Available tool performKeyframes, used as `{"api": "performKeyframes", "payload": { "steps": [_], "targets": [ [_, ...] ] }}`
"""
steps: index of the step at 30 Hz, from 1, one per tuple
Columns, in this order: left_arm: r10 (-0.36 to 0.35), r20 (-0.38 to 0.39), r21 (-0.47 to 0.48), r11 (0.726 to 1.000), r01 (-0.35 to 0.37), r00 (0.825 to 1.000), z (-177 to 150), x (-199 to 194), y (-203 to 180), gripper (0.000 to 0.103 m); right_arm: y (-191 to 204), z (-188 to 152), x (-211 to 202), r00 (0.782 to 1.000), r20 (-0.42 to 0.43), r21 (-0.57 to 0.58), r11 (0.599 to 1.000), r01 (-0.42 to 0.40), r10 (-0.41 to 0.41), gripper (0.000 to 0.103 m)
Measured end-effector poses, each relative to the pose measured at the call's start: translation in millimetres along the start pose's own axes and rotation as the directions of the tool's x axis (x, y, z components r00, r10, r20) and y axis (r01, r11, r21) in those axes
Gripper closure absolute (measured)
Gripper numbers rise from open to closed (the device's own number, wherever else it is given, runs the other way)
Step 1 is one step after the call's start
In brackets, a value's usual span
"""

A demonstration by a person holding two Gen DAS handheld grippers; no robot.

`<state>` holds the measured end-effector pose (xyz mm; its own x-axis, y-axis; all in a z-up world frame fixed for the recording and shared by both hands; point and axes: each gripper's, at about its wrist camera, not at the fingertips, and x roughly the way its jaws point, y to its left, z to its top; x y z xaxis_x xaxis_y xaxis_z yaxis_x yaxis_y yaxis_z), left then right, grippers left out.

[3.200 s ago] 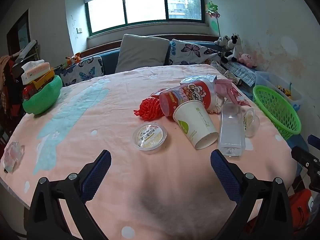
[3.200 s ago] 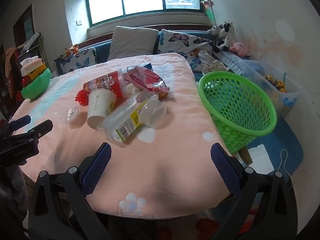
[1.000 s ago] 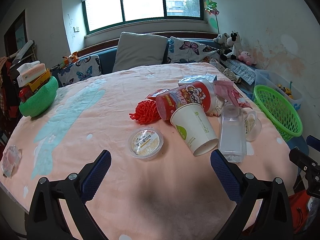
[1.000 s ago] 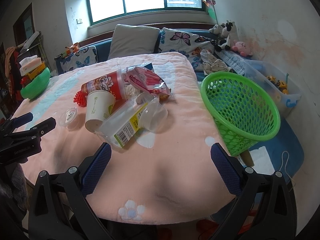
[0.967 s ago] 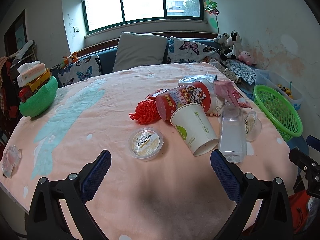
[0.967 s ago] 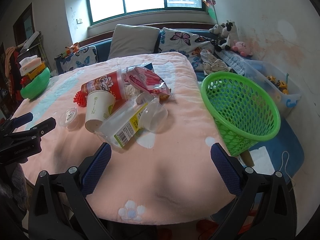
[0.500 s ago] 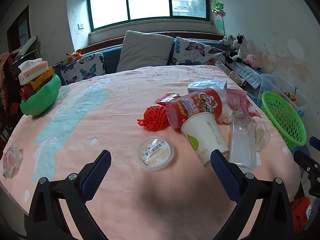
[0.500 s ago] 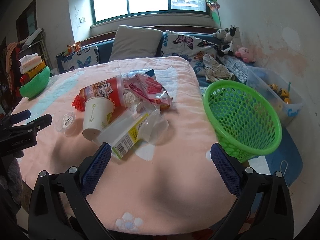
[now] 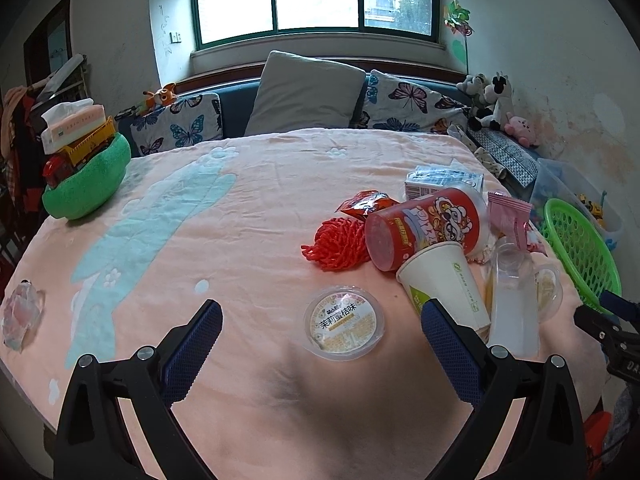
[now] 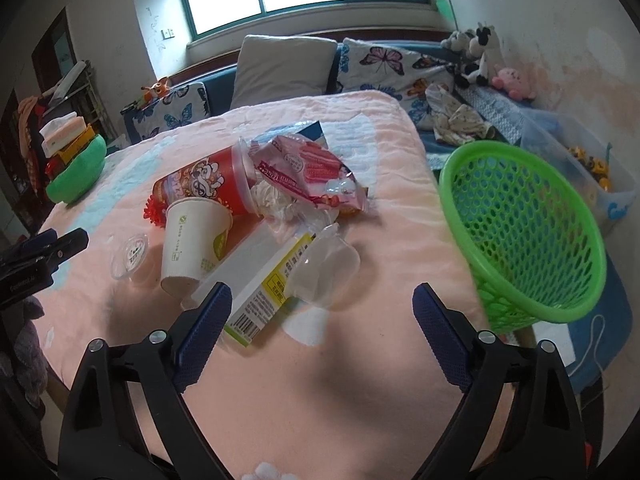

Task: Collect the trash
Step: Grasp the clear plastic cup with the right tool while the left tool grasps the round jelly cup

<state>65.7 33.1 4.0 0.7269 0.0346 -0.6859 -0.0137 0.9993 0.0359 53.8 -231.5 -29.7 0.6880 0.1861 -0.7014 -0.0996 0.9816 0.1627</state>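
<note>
Left gripper (image 9: pixel 320 338) stands spread, empty, over the desk (image 9: pixel 248 216). Right gripper (image 10: pixel 322 320), jaws just narrowing, remains spread, nothing between. Trash pile (image 10: pixel 256 216) lies at its 11 o'clock; green basket (image 10: pixel 524 232) at 2 o'clock, off the desk edge.

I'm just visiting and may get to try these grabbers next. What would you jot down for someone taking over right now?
Left gripper: open, empty, over the table edge, aimed at the small lidded tub.
Right gripper: open, empty; its jaws have just been closing a little, with the clear box at its left finger.
Trash: red cup, paper cup, clear cup, pink wrapper and red mesh, piled on the blanket.
Basket: beside the table, looks empty.
Done: nothing yet.
Left: everything.
</note>
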Motion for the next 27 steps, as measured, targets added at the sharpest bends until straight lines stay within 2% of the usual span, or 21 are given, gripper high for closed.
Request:
{"api": "performKeyframes", "payload": {
  "steps": [5, 9, 14, 19, 27],
  "targets": [
    [-0.012, -0.029, -0.020, 1.000, 0.012, 1.000, 0, 10, 6, 0.006, -7, 5, 20, 0.998, -0.046, 0.049, 0.998, -0.031, 0.034, 0.023],
    [-0.057, -0.066, -0.048, 0.997, 0.054, 0.996, 2, 20, 7, 0.006, -9, 7, 30, 0.997, -0.065, 0.075, 0.997, -0.035, 0.040, 0.027],
    [-0.071, -0.070, -0.036, 0.997, 0.068, 0.995, 4, 25, -1, 0.006, -11, 8, 43, 0.995, -0.089, 0.085, 0.996, -0.041, 0.048, 0.034],
    [-0.056, -0.103, -0.021, 0.998, 0.054, 0.993, -1, 39, -2, 0.007, -16, 8, 51, 0.993, -0.098, 0.111, 0.992, -0.055, 0.066, 0.045],
    [-0.049, -0.159, 0.000, 0.999, 0.050, 0.986, -7, 70, 3, 0.007, -17, 9, 52, 0.993, -0.089, 0.112, 0.992, -0.063, 0.073, 0.052]
  ]
}}
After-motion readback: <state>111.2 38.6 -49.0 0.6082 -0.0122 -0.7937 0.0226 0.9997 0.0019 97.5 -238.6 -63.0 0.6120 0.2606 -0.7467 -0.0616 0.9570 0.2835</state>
